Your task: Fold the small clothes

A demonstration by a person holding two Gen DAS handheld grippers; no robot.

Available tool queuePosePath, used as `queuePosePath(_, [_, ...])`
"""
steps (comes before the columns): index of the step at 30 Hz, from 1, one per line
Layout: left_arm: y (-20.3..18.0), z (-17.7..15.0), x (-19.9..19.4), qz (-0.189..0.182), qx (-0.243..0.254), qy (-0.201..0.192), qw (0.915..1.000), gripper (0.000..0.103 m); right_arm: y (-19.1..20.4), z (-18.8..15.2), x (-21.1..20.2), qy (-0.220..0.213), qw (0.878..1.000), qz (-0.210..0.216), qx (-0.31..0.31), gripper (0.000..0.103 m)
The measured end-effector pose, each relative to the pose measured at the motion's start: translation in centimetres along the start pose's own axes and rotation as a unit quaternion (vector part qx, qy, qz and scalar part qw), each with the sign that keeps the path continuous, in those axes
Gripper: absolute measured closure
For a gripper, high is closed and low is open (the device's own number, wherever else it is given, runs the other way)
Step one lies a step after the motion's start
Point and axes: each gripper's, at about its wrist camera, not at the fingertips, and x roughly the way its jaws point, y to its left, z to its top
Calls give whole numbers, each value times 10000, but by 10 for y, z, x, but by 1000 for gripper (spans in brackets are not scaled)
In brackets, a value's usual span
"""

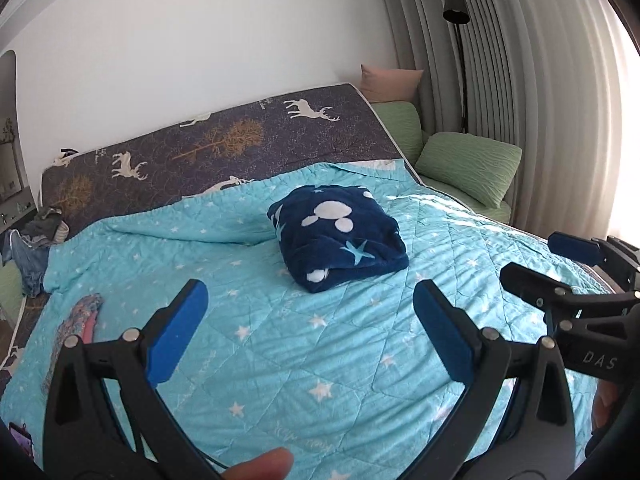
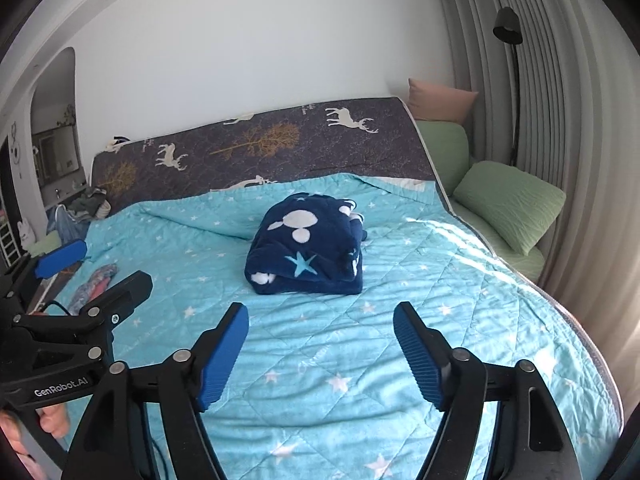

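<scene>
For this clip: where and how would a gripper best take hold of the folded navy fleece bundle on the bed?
Probably at the near edge of the navy fleece bundle, coming in low from the front. The stacked layers end there in a thick, rounded lip standing proud of the turquoise quilt, so open jaws could close across all layers. The right gripper and left gripper both stand open, short of it.

folded navy garment [image 1: 340, 236], open left tongs [image 1: 310, 332]
</scene>
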Motion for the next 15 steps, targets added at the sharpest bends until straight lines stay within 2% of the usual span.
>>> queuePosePath(9, [-7,-5,-3,-64,140,105,9998,1,4,-5,-2,72,9999,-96,25,21])
queuePosePath(15, [-6,-6,-1,-142,-27,256,9996,1,2,-4,-5,40,9998,-190,6,20])
